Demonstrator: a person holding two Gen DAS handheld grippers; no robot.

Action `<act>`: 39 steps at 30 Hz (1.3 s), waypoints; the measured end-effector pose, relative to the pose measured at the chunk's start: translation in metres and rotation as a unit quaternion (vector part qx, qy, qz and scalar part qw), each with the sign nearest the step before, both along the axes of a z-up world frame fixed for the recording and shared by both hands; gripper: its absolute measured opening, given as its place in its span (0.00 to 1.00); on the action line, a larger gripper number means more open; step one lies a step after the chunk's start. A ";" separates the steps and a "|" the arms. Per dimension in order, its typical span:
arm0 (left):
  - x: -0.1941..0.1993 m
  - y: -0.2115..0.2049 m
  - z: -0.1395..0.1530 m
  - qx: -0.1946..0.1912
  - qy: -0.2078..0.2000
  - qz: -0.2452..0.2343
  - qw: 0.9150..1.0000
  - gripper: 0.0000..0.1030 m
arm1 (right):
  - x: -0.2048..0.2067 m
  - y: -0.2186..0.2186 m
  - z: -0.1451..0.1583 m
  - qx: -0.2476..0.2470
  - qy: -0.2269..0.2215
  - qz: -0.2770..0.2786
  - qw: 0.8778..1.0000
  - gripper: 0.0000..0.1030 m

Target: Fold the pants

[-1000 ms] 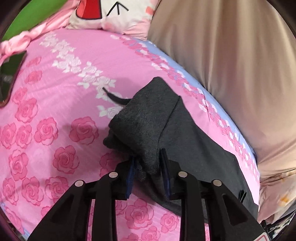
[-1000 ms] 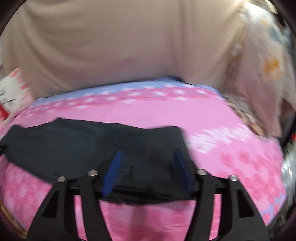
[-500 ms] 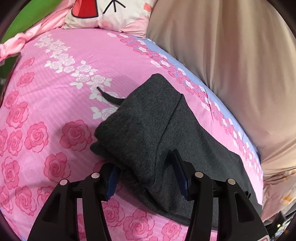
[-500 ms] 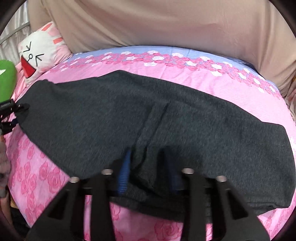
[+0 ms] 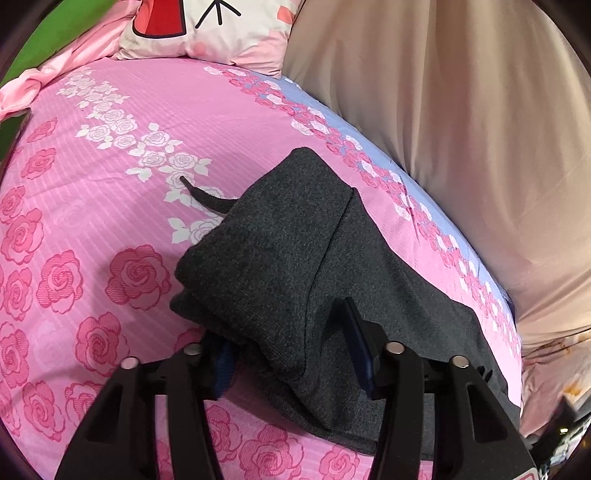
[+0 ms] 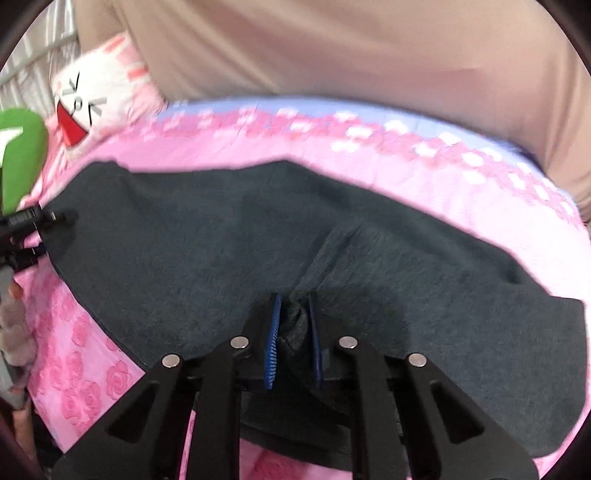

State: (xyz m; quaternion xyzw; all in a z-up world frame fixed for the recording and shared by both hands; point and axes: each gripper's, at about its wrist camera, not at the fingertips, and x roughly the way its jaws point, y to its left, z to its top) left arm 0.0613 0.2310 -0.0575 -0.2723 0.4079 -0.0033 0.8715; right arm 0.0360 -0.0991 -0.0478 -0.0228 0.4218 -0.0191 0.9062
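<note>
You are pinching a small bunch of the dark grey knit pants (image 6: pixel 229 258) in your right tongs (image 6: pixel 293 332), nearly closed; your left tongs (image 5: pixel 291 354) are gaping wide around the folded end, holding nothing. The pants are lying along the pink rose-print bed (image 5: pixel 110 206). Lifting now risks dragging one layer and skewing the fold.

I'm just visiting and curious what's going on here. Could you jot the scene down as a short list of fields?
garment: dark grey pants, laid across the bed
surface: pink rose-print sheet
left claw: open, straddling the folded end of the pants
right claw: shut on a pinch of pants fabric near the middle
background: cartoon-face pillow, beige cover
</note>
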 end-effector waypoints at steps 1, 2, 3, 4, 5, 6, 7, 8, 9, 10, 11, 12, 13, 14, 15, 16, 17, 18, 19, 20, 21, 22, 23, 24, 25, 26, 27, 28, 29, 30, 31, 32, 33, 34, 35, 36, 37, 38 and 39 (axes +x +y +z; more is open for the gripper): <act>0.000 0.001 -0.001 -0.002 0.001 -0.001 1.000 0.30 | -0.002 0.001 0.001 0.004 -0.001 0.002 1.000 0.18; 0.001 0.001 -0.001 -0.006 0.002 -0.003 1.000 0.23 | -0.005 -0.001 0.003 0.017 -0.004 0.004 1.000 0.19; 0.001 0.001 0.001 -0.008 -0.001 -0.006 1.000 0.19 | -0.009 -0.005 0.007 0.031 -0.006 0.006 0.999 0.21; 0.000 0.001 0.004 -0.007 -0.005 -0.008 1.000 0.18 | -0.013 -0.009 0.010 0.042 -0.009 0.005 0.999 0.21; -0.001 0.000 0.009 -0.005 -0.011 -0.011 1.000 0.17 | -0.020 -0.017 0.015 0.061 -0.014 0.002 0.998 0.25; -0.003 -0.003 0.017 0.001 -0.020 -0.015 1.000 0.16 | -0.027 -0.026 0.020 0.071 -0.020 -0.006 0.997 0.27; -0.004 -0.006 0.023 0.006 -0.027 -0.018 0.999 0.16 | -0.033 -0.032 0.023 0.073 -0.026 -0.014 0.997 0.30; -0.005 -0.009 0.030 0.009 -0.033 -0.022 0.999 0.16 | -0.041 -0.041 0.028 0.072 -0.034 -0.025 0.997 0.30; -0.006 -0.014 0.038 0.015 -0.040 -0.025 0.999 0.16 | -0.047 -0.049 0.032 0.072 -0.038 -0.034 0.996 0.31; -0.005 -0.017 0.043 0.019 -0.043 -0.026 0.999 0.16 | -0.054 -0.058 0.034 0.073 -0.042 -0.046 0.995 0.32; -0.005 -0.020 0.046 0.023 -0.045 -0.026 0.998 0.16 | -0.061 -0.068 0.037 0.078 -0.047 -0.058 0.994 0.35; -0.005 -0.023 0.049 0.026 -0.047 -0.026 0.998 0.16 | -0.066 -0.076 0.039 0.084 -0.050 -0.066 0.993 0.38; -0.005 -0.025 0.051 0.030 -0.046 -0.025 0.998 0.16 | -0.070 -0.080 0.040 0.090 -0.052 -0.069 0.992 0.38; -0.004 -0.026 0.051 0.034 -0.044 -0.024 0.998 0.16 | -0.071 -0.081 0.041 0.095 -0.052 -0.065 0.992 0.38; -0.004 -0.028 0.050 0.035 -0.042 -0.022 0.998 0.16 | -0.070 -0.077 0.040 0.097 -0.049 -0.057 0.992 0.38; -0.004 -0.027 0.050 0.033 -0.040 -0.021 0.998 0.16 | -0.067 -0.071 0.038 0.096 -0.046 -0.047 0.993 0.38; -0.003 -0.028 0.050 0.031 -0.038 -0.019 0.999 0.16 | -0.063 -0.060 0.036 0.097 -0.041 -0.030 0.994 0.43; -0.004 -0.027 0.050 0.029 -0.038 -0.017 0.999 0.16 | -0.059 -0.049 0.033 0.098 -0.036 -0.011 0.995 0.52; -0.005 -0.027 0.050 0.027 -0.038 -0.017 0.999 0.16 | -0.055 -0.041 0.030 0.095 -0.033 0.001 0.995 0.56; -0.005 -0.026 0.051 0.027 -0.039 -0.017 0.999 0.16 | -0.047 -0.030 0.024 0.083 -0.027 0.014 0.996 0.57; -0.006 -0.026 0.052 0.028 -0.039 -0.018 0.999 0.16 | -0.041 -0.023 0.018 0.069 -0.021 0.020 0.997 0.51; -0.006 -0.026 0.054 0.027 -0.040 -0.020 0.999 0.16 | -0.035 -0.019 0.011 0.049 -0.013 0.019 0.999 0.37; -0.007 -0.026 0.057 0.027 -0.044 -0.025 0.998 0.16 | -0.026 -0.017 0.004 0.037 -0.001 0.013 0.999 0.10; -0.007 -0.027 0.061 0.027 -0.048 -0.029 0.998 0.16 | -0.023 -0.018 0.004 0.045 -0.001 0.010 0.999 0.10; -0.008 -0.030 0.068 0.028 -0.054 -0.037 0.997 0.16 | -0.023 -0.019 0.006 0.053 -0.002 0.010 0.999 0.10; -0.010 -0.036 0.080 0.031 -0.068 -0.051 0.996 0.16 | -0.024 -0.022 0.011 0.067 -0.007 0.013 0.998 0.10; -0.012 -0.044 0.091 0.036 -0.080 -0.064 0.994 0.16 | -0.028 -0.027 0.019 0.084 -0.020 0.011 0.996 0.12; -0.014 -0.058 0.106 0.045 -0.098 -0.084 0.991 0.16 | -0.033 -0.035 0.025 0.097 -0.033 0.003 0.995 0.13; -0.019 -0.075 0.123 0.055 -0.119 -0.107 0.986 0.16 | -0.042 -0.048 0.034 0.113 -0.052 -0.013 0.992 0.23; -0.023 -0.090 0.135 0.060 -0.135 -0.126 0.981 0.16 | -0.050 -0.061 0.040 0.121 -0.066 -0.030 0.990 0.40; -0.029 -0.114 0.152 0.066 -0.157 -0.156 0.973 0.16 | -0.058 -0.074 0.046 0.123 -0.079 -0.046 0.988 0.45; -0.034 -0.130 0.162 0.068 -0.170 -0.175 0.967 0.16 | -0.069 -0.088 0.053 0.119 -0.091 -0.066 0.987 0.45; -0.042 -0.157 0.176 0.069 -0.188 -0.209 0.957 0.16 | -0.081 -0.103 0.059 0.113 -0.099 -0.085 0.985 0.45; -0.048 -0.179 0.185 0.068 -0.200 -0.237 0.948 0.16 | -0.090 -0.113 0.062 0.109 -0.104 -0.099 0.984 0.46; -0.054 -0.202 0.191 0.066 -0.208 -0.265 0.939 0.16 | -0.102 -0.129 0.066 0.106 -0.109 -0.119 0.981 0.46; -0.061 -0.231 0.196 0.062 -0.214 -0.298 0.928 0.16 | -0.112 -0.140 0.067 0.104 -0.114 -0.134 0.979 0.46; -0.067 -0.255 0.196 0.061 -0.215 -0.324 0.919 0.16 | -0.122 -0.151 0.068 0.103 -0.118 -0.148 0.976 0.46; -0.071 -0.277 0.194 0.061 -0.212 -0.345 0.912 0.16 | -0.133 -0.163 0.067 0.103 -0.120 -0.165 0.974 0.46; -0.076 -0.305 0.185 0.065 -0.203 -0.366 0.906 0.17 | -0.145 -0.175 0.065 0.105 -0.122 -0.181 0.970 0.46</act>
